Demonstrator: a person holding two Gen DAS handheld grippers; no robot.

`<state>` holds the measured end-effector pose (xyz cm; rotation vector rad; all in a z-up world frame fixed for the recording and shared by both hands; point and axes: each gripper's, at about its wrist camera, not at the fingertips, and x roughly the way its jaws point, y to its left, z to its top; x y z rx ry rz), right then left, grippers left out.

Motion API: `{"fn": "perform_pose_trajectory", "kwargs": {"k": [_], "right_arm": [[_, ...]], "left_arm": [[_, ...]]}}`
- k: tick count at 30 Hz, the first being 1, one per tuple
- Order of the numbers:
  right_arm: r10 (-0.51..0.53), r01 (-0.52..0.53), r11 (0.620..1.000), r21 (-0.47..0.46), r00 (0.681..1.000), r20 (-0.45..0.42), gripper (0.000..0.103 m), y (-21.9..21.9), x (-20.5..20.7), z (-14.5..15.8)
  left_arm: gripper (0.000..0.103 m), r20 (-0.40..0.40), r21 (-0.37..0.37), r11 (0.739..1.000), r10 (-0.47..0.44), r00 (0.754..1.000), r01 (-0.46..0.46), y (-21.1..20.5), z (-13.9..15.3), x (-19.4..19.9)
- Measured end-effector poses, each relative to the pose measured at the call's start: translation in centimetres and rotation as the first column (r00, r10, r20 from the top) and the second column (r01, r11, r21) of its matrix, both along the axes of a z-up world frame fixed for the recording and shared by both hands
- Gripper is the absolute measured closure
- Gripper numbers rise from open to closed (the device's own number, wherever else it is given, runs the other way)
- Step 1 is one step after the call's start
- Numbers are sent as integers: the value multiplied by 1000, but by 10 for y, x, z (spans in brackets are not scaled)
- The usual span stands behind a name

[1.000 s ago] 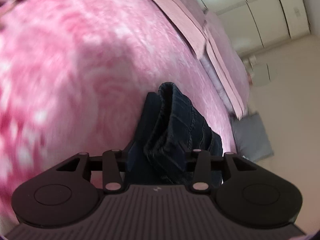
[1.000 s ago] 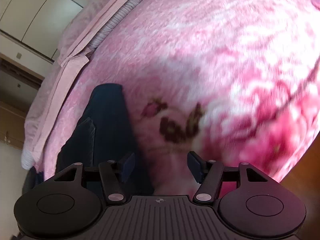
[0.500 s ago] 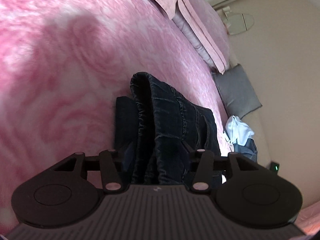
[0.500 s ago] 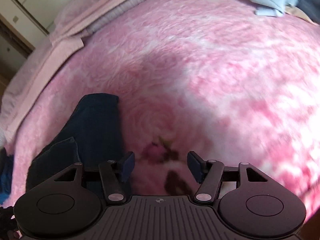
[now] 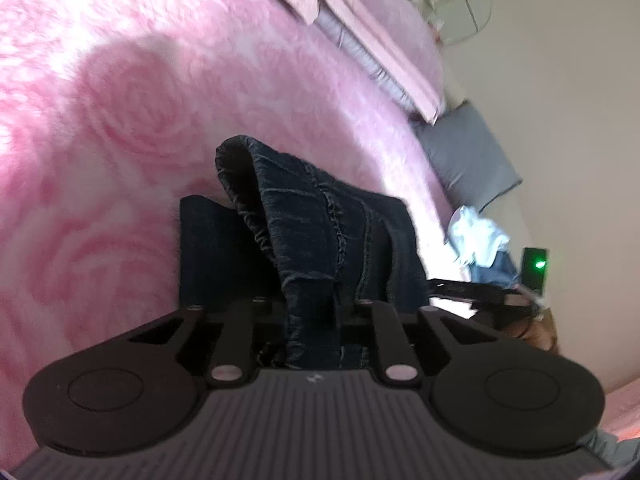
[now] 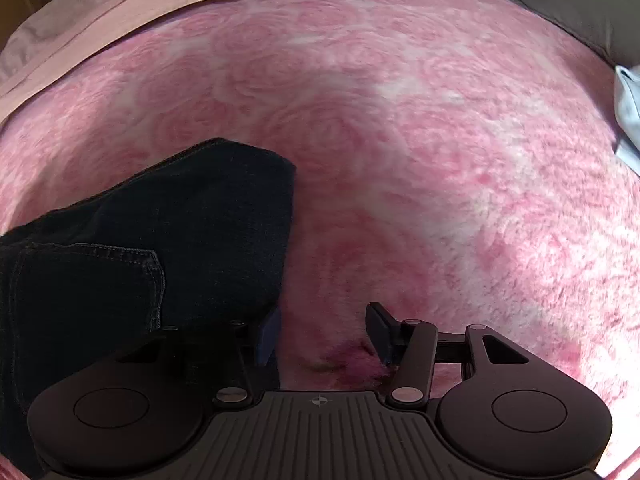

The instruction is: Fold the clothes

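Observation:
Dark blue jeans [image 5: 320, 232] hang bunched from my left gripper [image 5: 310, 320], which is shut on a fold of the denim and holds it above the pink rose-patterned blanket [image 5: 120, 120]. In the right wrist view the jeans [image 6: 160, 232] lie folded on the blanket [image 6: 400, 140] at the lower left, a back pocket showing. My right gripper [image 6: 324, 332] is open and empty, just right of the jeans' edge. Its left finger [image 6: 268, 334] is close against the denim; whether it touches I cannot tell.
Pink pillows [image 6: 120, 4] line the bed's head. A grey cushion [image 5: 468, 160] and a pile of white and blue clothes [image 5: 480, 240] lie at the bed's side. A small device with a green light [image 5: 536, 266] is beyond. Pale cloth [image 6: 628, 112] is at the right edge.
My left gripper has turned and carried the jeans, which now hang more bunched. My right gripper has swung toward the bed's head and come lower beside the jeans, staying open.

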<state>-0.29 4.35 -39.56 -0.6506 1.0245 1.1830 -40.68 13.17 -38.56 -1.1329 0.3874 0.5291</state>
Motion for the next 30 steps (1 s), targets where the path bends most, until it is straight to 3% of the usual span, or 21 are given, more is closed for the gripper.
{"fn": "perform_pose_trajectory", "kwargs": {"k": [3, 9, 14, 23, 30], "right_arm": [[36, -36, 999, 5, 999, 21, 51, -1, -6, 4], [91, -92, 996, 5, 993, 78, 51, 3, -20, 12], [118, -120, 993, 9, 984, 134, 51, 3, -29, 11], [120, -122, 993, 5, 981, 155, 51, 4, -33, 10], [126, -129, 992, 8, 980, 151, 51, 4, -32, 10]], "left_arm": [[91, 24, 4, 999, 42, 999, -42, -22, 17, -11], [91, -32, -59, 989, 132, 991, -134, -33, -10, -25], [90, -36, -4, 992, 127, 991, -127, -38, -8, -26], [90, -35, -1, 991, 132, 991, -133, -38, -9, -25], [90, -88, 96, 989, 117, 989, -108, -44, 1, -17]]}}
